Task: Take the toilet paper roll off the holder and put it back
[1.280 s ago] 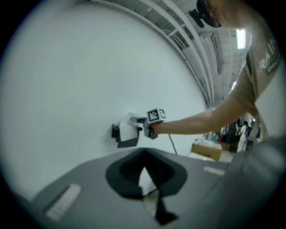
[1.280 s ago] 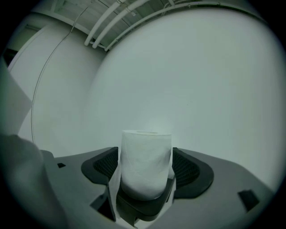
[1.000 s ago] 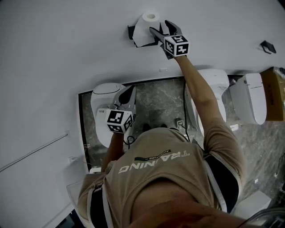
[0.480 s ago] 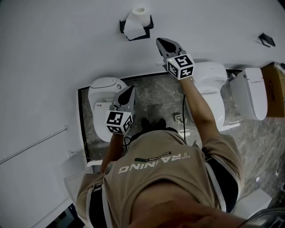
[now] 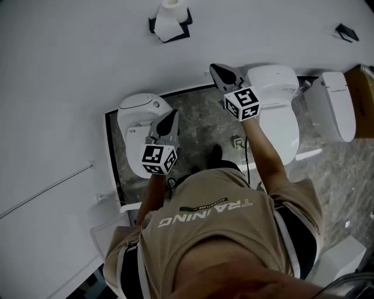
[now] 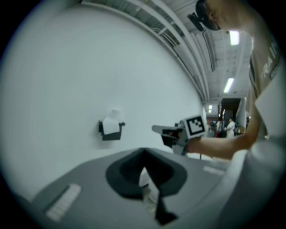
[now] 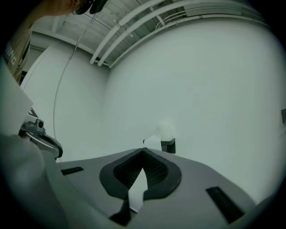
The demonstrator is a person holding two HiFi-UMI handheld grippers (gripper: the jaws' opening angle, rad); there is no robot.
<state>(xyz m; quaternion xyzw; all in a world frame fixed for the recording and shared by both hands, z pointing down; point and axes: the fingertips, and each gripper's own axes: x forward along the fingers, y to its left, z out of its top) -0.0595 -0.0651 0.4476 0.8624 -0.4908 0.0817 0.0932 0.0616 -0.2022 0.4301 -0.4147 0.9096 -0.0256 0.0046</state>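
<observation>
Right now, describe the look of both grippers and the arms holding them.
Left gripper and right gripper: dark tapering jaws, grey bodies, each bearing a white cube with black square markers. Tan short-sleeved shirt, dark side panels.

Toilet paper roll [image 5: 170,20] clipped by top edge in head view, washed-out blur in right gripper view. Box [image 5: 364,99] cut at right edge. Background figures [image 6: 230,127] too small.

The roll [image 5: 170,14] sits on its black holder [image 5: 153,25] on the wall. Your right hand-held gripper [image 5: 217,70] hangs well apart from it, empty, beside a white toilet [image 5: 274,87]. Your left hand-held gripper [image 5: 169,118] hovers by another toilet [image 5: 137,110].
</observation>
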